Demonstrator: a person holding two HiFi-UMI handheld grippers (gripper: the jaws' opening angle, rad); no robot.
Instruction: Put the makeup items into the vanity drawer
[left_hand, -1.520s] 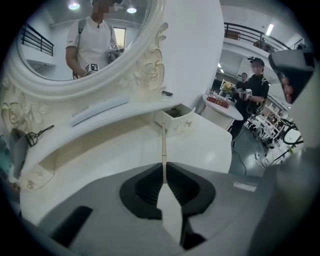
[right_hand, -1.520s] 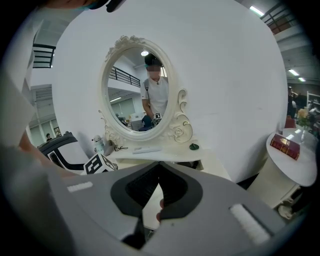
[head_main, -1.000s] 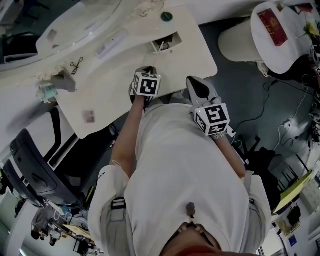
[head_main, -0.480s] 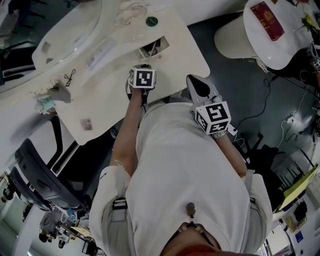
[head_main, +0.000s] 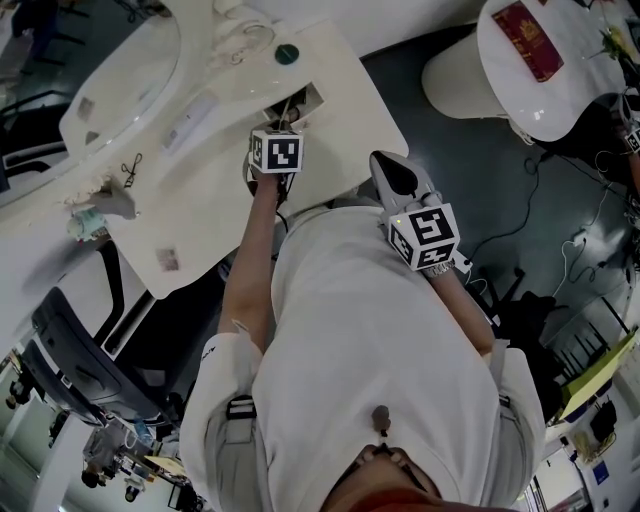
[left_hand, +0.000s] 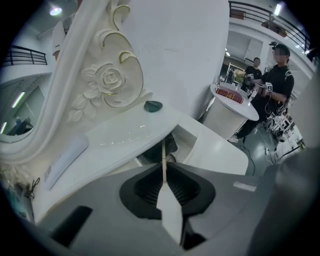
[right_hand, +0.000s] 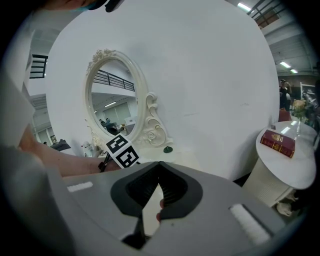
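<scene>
In the lower middle of the left gripper view, the left gripper (left_hand: 163, 172) has its jaws pressed together on a thin pale stick (left_hand: 163, 150). The stick's far end points at the open drawer compartment (left_hand: 199, 141) in the white vanity top (left_hand: 125, 132) at centre frame. The right gripper (right_hand: 159, 169), lower centre of its own view, has its jaws closed on nothing; in the head view it sits right of centre, off the vanity's edge.

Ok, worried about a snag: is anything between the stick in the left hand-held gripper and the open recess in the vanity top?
Nothing visible does. The stick, clamped in the left hand-held gripper, points straight at the recess; the small green thing sits farther back, off that line.
</scene>
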